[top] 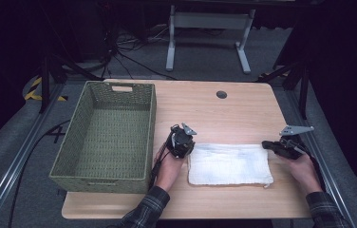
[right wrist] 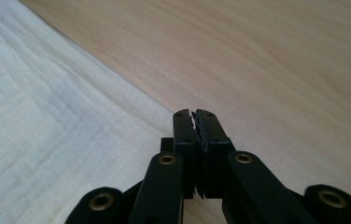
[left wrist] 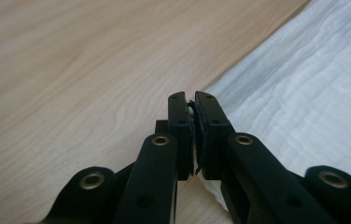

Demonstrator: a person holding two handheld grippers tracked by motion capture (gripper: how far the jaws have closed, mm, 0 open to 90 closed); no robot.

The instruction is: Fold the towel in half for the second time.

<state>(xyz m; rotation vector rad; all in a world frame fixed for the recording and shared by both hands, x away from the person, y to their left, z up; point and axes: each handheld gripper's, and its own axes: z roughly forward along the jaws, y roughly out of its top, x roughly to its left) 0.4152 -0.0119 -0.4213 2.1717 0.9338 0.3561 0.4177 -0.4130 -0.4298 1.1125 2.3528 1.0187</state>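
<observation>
1. A white towel (top: 229, 164) lies flat on the counter (top: 243, 107), near the front edge, its long axis running left to right
2. The left claw (top: 189, 148) sits at the towel's far left corner, jaws closed; in the left gripper view (left wrist: 194, 135) a sliver of cloth seems pinched between them
3. The right claw (top: 266, 144) is at the far right corner, jaws closed too, with a thin white edge showing between them in the right gripper view (right wrist: 194, 140)
4. Each hand has its own end, so the cloth spans straight between the two claws
5. A woven basket (top: 105, 137) stands just left of the left hand, its top open
6. I judge a lift or fold comes next: bare counter behind the towel gives room, while the front edge is close
</observation>
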